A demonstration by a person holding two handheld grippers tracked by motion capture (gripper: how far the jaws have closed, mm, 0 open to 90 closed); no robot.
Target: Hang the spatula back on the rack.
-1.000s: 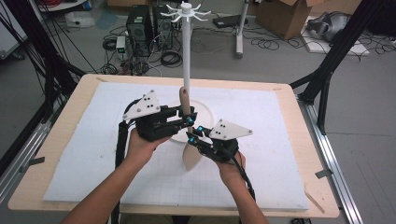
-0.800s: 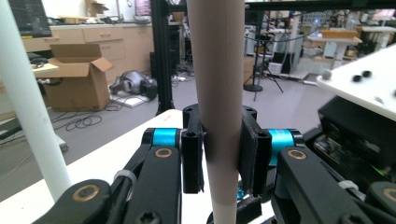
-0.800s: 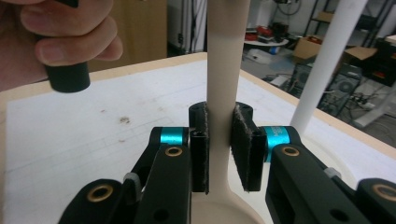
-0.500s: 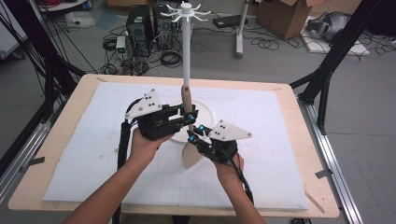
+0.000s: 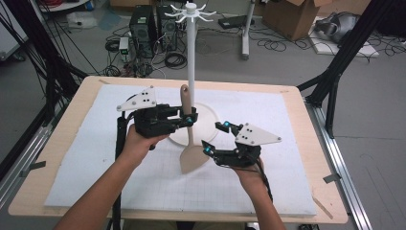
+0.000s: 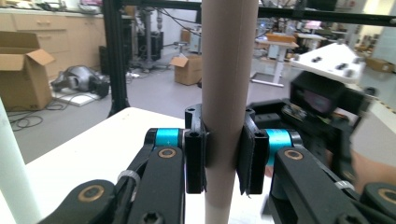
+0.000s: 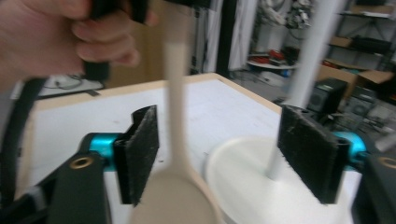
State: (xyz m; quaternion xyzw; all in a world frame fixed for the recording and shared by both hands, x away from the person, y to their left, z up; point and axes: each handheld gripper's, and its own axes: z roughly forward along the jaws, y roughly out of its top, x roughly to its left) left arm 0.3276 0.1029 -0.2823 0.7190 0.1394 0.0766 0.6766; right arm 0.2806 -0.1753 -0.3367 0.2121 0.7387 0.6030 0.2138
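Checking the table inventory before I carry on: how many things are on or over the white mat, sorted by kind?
Spatulas: 1, the beige spatula, clamped at its handle by the left gripper
Hook stands: 1, the white stand on its round base
Grippers: 2, including the right gripper, open beside the blade
Total: 4

Your beige plastic spatula (image 5: 190,143) with the brown rounded handle hangs nearly upright above the white mat, handle up and broad flat blade down. Its handle (image 6: 227,107) sits clamped between two black pads. The blade hovers just in front of the white round base of the hanging stand (image 5: 207,119), close to the stand's pole.
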